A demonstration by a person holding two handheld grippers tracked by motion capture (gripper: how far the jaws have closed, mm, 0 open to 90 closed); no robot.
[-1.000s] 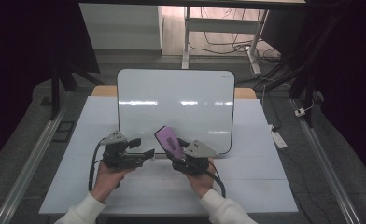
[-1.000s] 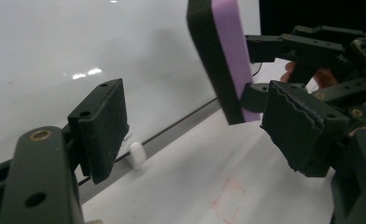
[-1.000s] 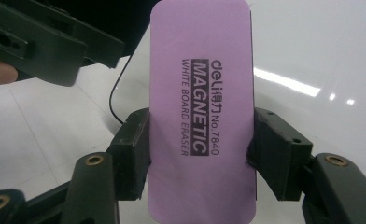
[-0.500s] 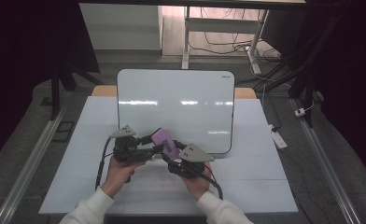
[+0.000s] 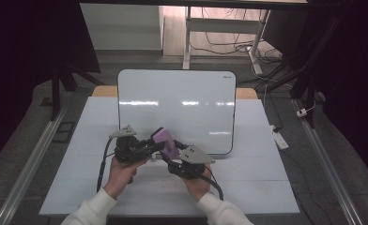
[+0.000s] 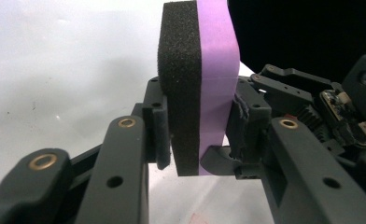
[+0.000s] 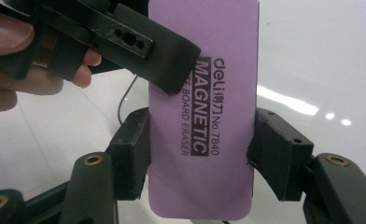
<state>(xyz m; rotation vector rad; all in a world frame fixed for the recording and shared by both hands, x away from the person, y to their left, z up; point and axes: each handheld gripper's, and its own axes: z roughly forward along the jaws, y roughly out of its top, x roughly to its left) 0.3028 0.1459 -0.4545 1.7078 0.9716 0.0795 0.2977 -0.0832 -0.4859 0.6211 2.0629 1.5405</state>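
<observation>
I hold the purple eraser (image 5: 164, 139) with both grippers above the table (image 5: 266, 183), just in front of the whiteboard (image 5: 182, 108). My right gripper (image 7: 200, 154) is closed on its two long edges, with the printed purple face turned toward that gripper's camera. My left gripper (image 6: 197, 135) has just been closing, and now it presses the eraser across its thickness: one pad is on the black foam side, the other on the purple side. In the high view the eraser is tilted, between my left gripper (image 5: 149, 146) and right gripper (image 5: 175, 157).
</observation>
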